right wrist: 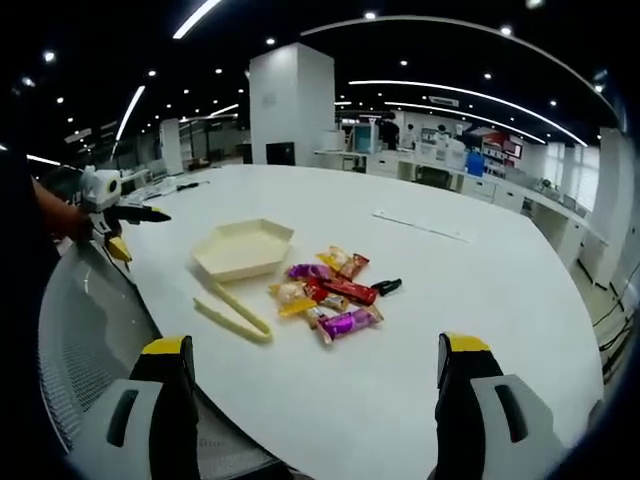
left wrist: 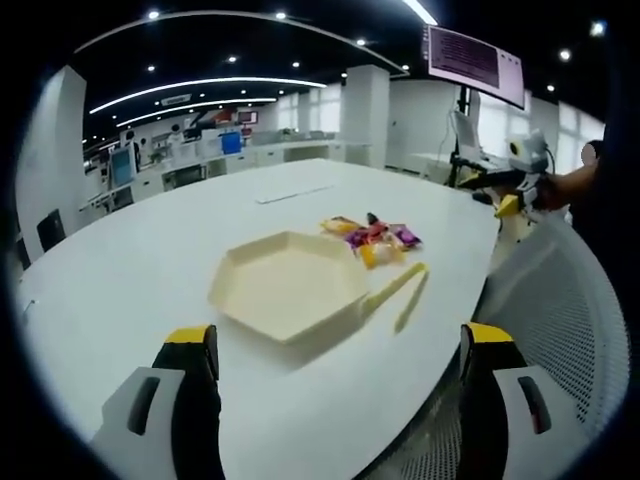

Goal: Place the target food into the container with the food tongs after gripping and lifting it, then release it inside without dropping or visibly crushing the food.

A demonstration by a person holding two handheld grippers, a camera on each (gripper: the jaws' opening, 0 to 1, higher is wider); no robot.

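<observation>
**Tongs untouched — pickup not yet begun**

While the white table [right wrist: 480, 300] carries everything, your work sits near its edge: the cream hexagonal container [right wrist: 243, 247], then the food tongs [right wrist: 232, 312] lying just beside it, then the wrapped snacks [right wrist: 330, 290] — your target food — heaped close by. Both claws hang released and empty, the left gripper [left wrist: 340, 375] and the right gripper [right wrist: 312, 385] alike. Next, you need the tongs in hand.

Large white bench [right wrist: 500, 300], white square pillar [right wrist: 291, 105], dark ceiling with curved light strips [right wrist: 460, 88], hanging monitor [left wrist: 473, 62], desks along far windows [left wrist: 300, 150]
</observation>
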